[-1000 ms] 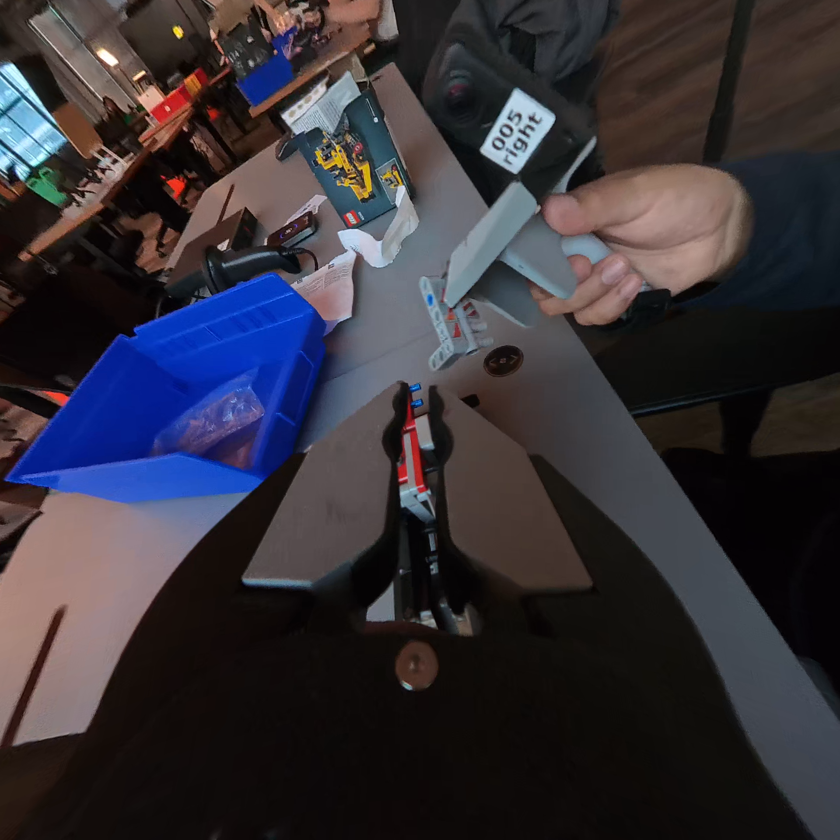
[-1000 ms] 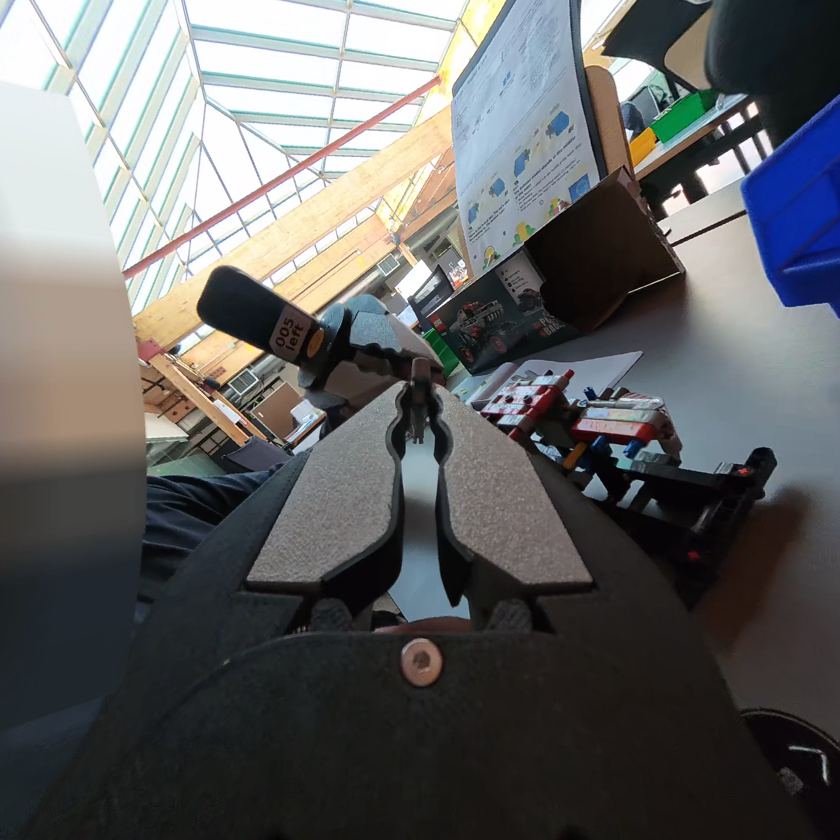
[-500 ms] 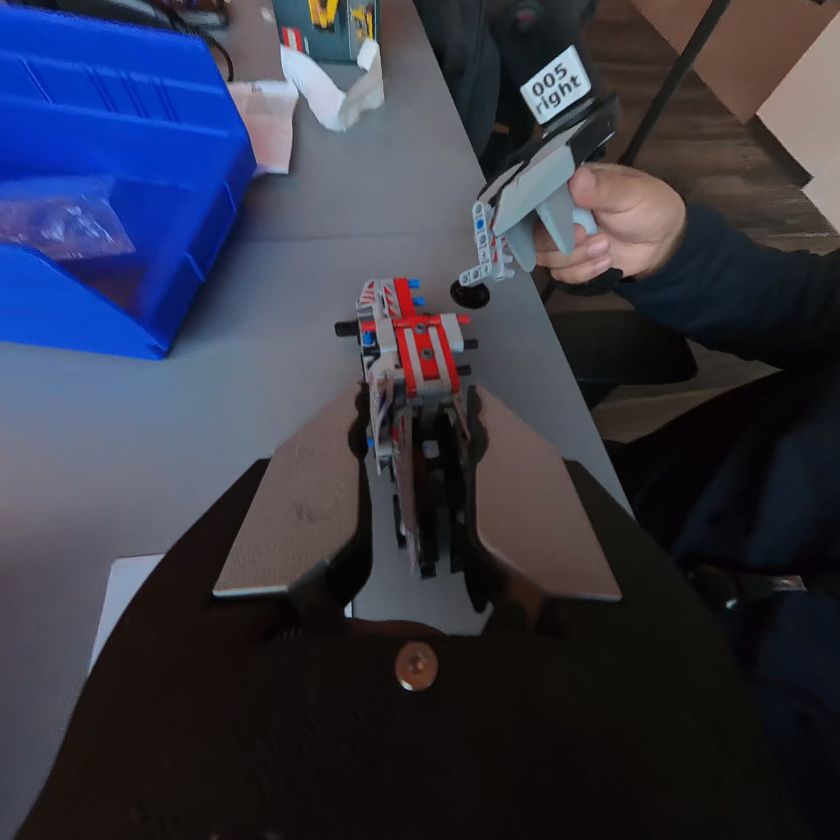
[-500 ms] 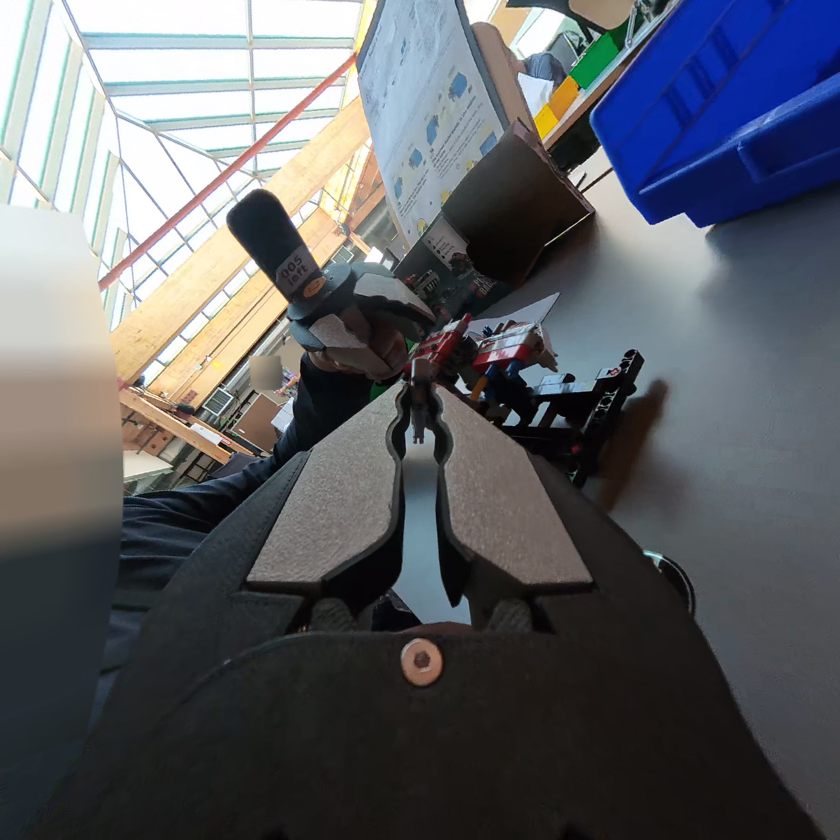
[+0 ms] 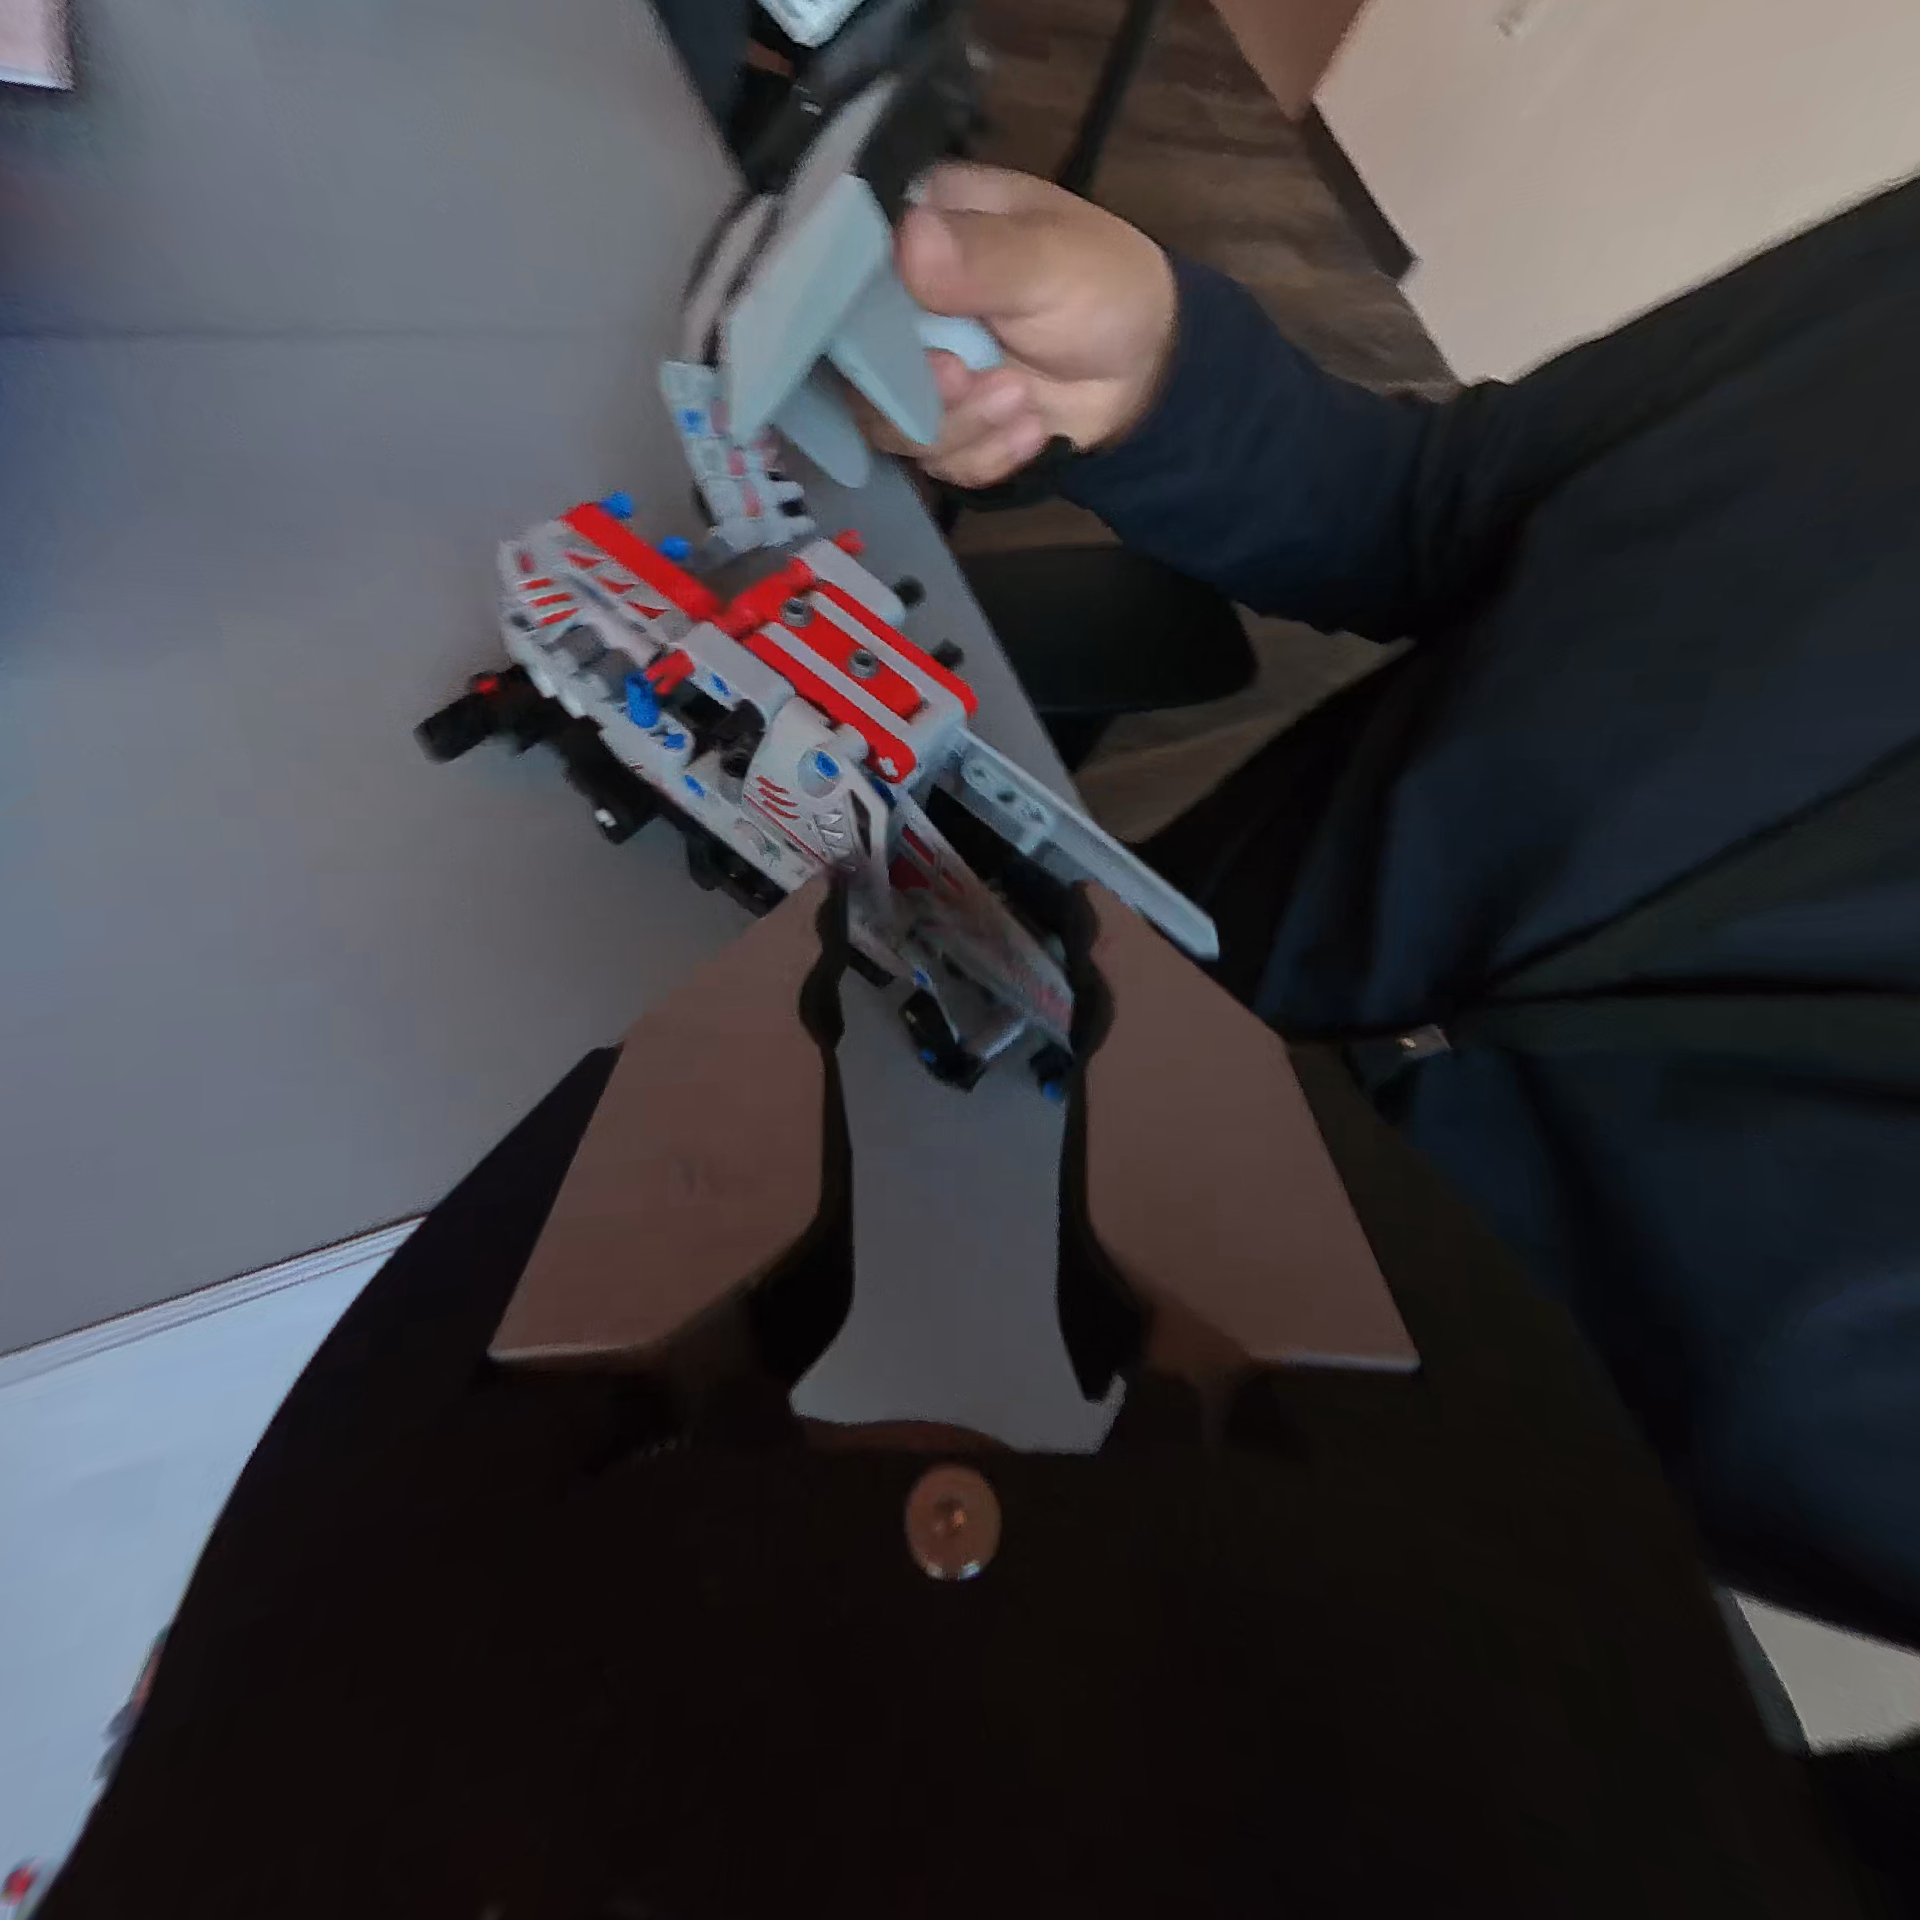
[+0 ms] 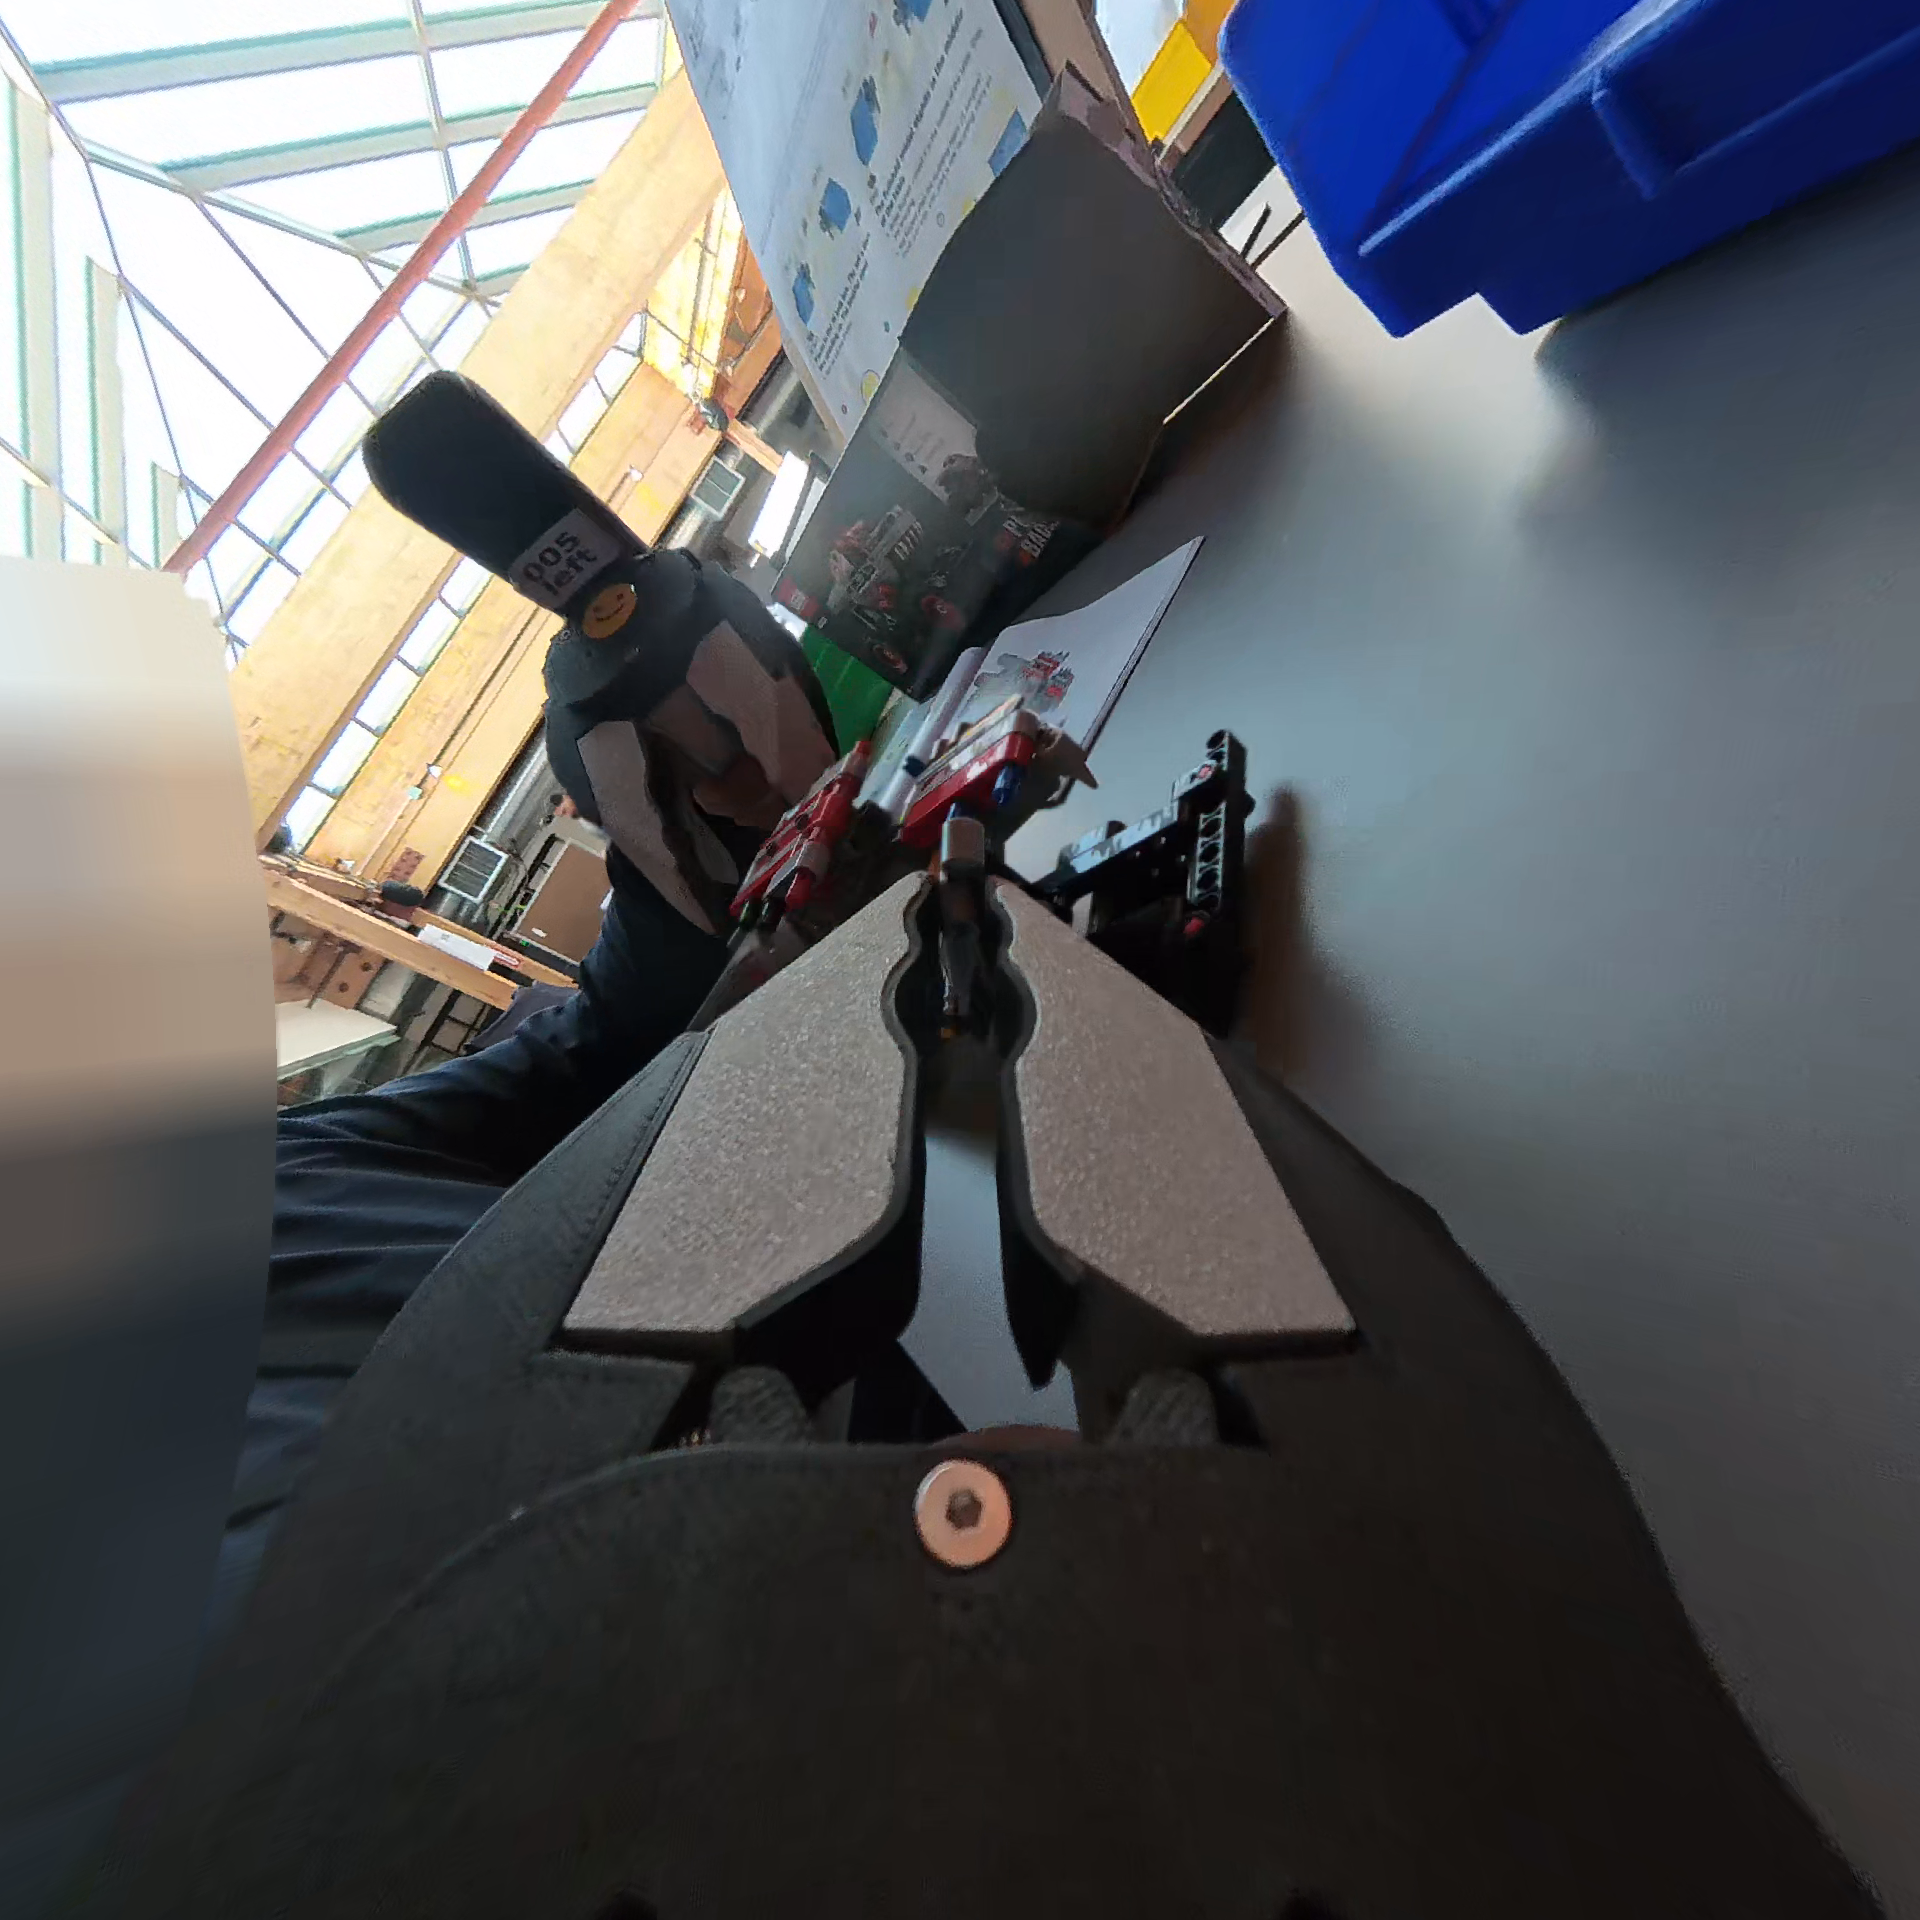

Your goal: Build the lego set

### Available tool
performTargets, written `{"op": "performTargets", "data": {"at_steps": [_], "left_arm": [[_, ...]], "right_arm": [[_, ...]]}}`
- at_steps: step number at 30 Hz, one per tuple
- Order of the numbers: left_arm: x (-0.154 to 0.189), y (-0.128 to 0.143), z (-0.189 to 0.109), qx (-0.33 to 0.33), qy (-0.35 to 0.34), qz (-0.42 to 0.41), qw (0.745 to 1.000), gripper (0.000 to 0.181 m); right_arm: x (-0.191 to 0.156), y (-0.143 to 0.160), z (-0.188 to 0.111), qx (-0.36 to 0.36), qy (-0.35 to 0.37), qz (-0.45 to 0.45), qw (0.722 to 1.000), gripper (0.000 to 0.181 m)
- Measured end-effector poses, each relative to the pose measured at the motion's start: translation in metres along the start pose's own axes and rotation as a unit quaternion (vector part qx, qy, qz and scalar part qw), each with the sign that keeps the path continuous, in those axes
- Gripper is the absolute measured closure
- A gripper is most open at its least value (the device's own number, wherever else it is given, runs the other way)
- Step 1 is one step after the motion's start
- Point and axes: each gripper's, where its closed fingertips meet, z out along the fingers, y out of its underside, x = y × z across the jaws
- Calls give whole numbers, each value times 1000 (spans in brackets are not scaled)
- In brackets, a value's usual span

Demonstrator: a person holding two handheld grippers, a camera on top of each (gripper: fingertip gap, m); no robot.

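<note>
On grey table [image 5: 260,520], L gripper [image 5: 951,914] open round lego model [image 5: 748,707], R gripper [image 6: 961,904] prob pinching grey piece [image 5: 727,457]

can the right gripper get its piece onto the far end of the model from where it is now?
Probably yes. The right gripper, shut on the grey panel piece, sits just above the model's far end, with nothing between them. The left gripper straddles only the near end.

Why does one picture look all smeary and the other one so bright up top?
Left wrist view: motion blur smears the lego model, the right gripper and the hand; light is dim. Right wrist view: sharper, glare from the skylight washes out the upper left, the dark table shows soft shadows, and wide-angle bending curves the edges.
</note>
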Motion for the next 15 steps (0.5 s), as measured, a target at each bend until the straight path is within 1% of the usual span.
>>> {"op": "performTargets", "data": {"at_steps": [2,6,8,11,13,15], "left_arm": [[12,0,1,-1,29,6,1000,152],[5,-5,-2,15,21,0,1000,152],[-5,-12,-7,39,3,-10,999,154],[-35,-25,-15,83,-47,-38,995,155],[-47,-32,-15,105,-48,-56,992,156],[-56,-35,-9,105,-38,-71,991,156]], "right_arm": [[-3,3,2,-13,-12,6,1000,178],[-9,9,4,-53,-43,17,998,178],[-11,12,4,-78,-59,24,995,177],[-11,12,3,-111,-79,39,990,178],[-10,8,3,-125,-91,56,986,178],[-6,6,5,-137,-97,76,983,178]]}}
